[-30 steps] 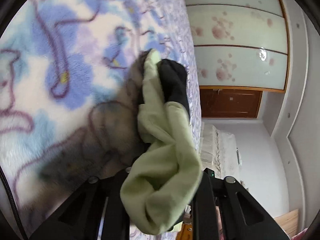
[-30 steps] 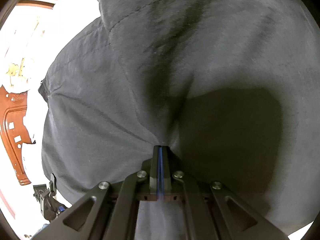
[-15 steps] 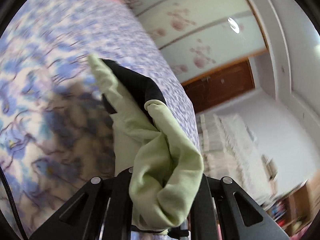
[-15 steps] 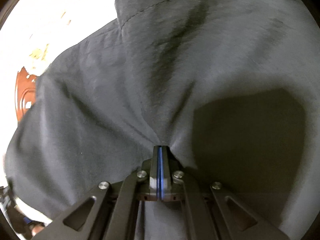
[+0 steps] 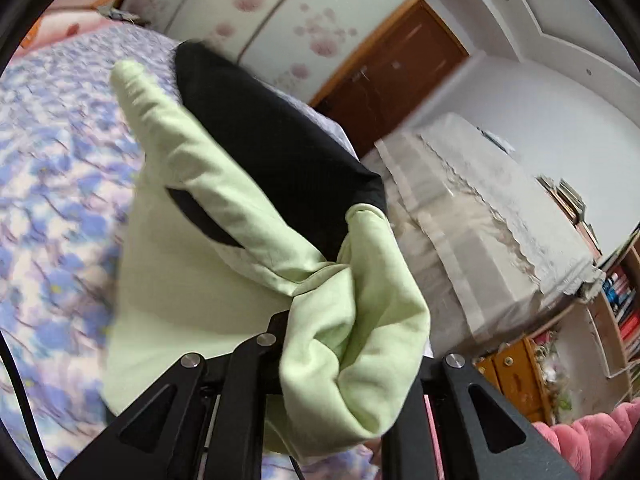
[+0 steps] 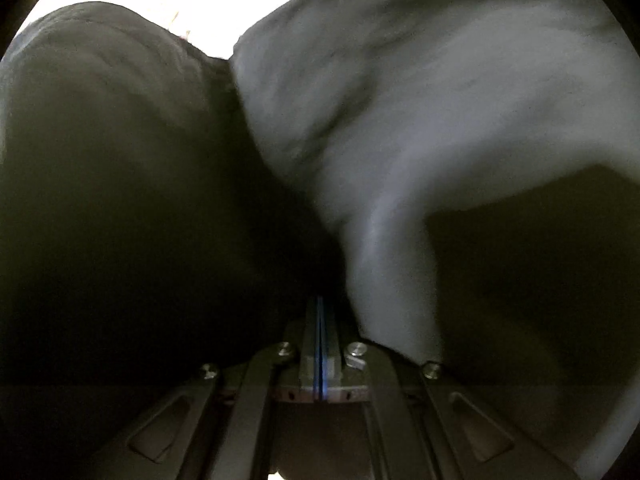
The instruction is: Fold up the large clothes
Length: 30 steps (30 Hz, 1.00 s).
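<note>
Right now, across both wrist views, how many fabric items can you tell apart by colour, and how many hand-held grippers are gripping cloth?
Light green cloth: 1
Black cloth: 1
Dark grey cloth: 1
Purple floral bed cover: 1
Pink fluffy fabric: 1
Hand-held grippers gripping cloth: 2, the left hand-held gripper and the right hand-held gripper
Total: 5 fabrics, 2 grippers

Bed (image 5: 52, 152) under a blue-and-purple flowered cover. Behind it, pale sliding wardrobe panels (image 5: 276, 20) with pink blooms, then a brown wooden door (image 5: 396, 80). Right of the door, white wall, a cloth-draped cabinet (image 5: 500, 224), bookshelves (image 5: 616, 292).
</note>
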{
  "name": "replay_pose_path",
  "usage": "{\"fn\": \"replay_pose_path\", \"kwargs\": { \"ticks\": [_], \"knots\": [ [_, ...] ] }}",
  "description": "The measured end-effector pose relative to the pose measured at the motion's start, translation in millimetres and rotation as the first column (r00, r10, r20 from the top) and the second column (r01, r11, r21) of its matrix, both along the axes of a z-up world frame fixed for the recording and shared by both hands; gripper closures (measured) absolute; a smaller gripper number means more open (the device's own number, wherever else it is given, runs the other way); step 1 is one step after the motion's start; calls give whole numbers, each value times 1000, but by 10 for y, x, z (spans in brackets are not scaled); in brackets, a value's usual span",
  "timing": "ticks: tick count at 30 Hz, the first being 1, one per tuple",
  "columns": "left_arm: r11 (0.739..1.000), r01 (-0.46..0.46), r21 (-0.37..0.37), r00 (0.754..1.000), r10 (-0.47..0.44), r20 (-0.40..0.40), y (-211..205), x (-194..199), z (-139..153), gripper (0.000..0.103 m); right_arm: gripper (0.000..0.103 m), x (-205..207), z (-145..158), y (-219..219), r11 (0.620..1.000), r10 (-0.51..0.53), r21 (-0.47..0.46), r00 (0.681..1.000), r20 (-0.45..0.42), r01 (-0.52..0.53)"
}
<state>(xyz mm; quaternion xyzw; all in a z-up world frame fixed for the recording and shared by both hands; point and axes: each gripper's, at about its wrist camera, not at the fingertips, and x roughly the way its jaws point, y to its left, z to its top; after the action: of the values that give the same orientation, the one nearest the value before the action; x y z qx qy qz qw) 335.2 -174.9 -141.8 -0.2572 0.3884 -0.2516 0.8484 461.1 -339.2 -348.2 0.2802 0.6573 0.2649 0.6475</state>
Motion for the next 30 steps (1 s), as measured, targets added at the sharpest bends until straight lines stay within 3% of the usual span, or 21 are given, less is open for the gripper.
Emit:
{"fn": "replay_pose_path", "kwargs": {
  "ticks": [2,6,11,13,16,18,21,24,26,30],
  "knots": [
    [1000,16,15,1000,-16,-23,-190,-20,-48,91,103,37,14,-248,999,-40,12,999,-5,41],
    [988,68,137,997,-62,-49,-679,-57,-228,91,103,49,105,-709,998,-51,-45,998,46,53],
    [963,135,234,988,-114,-101,-1133,-123,-583,91,103,1,125,-1511,990,-137,-16,989,51,138],
    [951,152,269,985,-121,-126,-1255,-135,-740,90,103,-8,157,-1781,983,-168,-58,983,74,172],
    [921,193,338,976,-144,-163,-1447,-146,-971,84,103,-8,227,-2252,965,-230,-105,969,91,239],
    [900,219,377,971,-162,-176,-1601,-177,-1070,74,103,-3,292,-2457,954,-261,-125,960,100,272],
    [837,288,466,957,-230,-178,-1884,-276,-1168,57,103,-41,461,-2693,930,-281,-198,947,156,309],
    [797,325,509,946,-267,-186,-2049,-368,-1232,50,103,-40,639,-2702,938,-281,-159,943,180,309],
    [801,333,498,943,-274,-190,-2048,-408,-1196,47,103,-75,715,-2710,952,-254,-125,949,186,279],
    [835,358,417,930,-278,-243,-1937,-355,-1103,33,99,-113,776,-2491,970,-215,-78,959,183,232]
  ]
}}
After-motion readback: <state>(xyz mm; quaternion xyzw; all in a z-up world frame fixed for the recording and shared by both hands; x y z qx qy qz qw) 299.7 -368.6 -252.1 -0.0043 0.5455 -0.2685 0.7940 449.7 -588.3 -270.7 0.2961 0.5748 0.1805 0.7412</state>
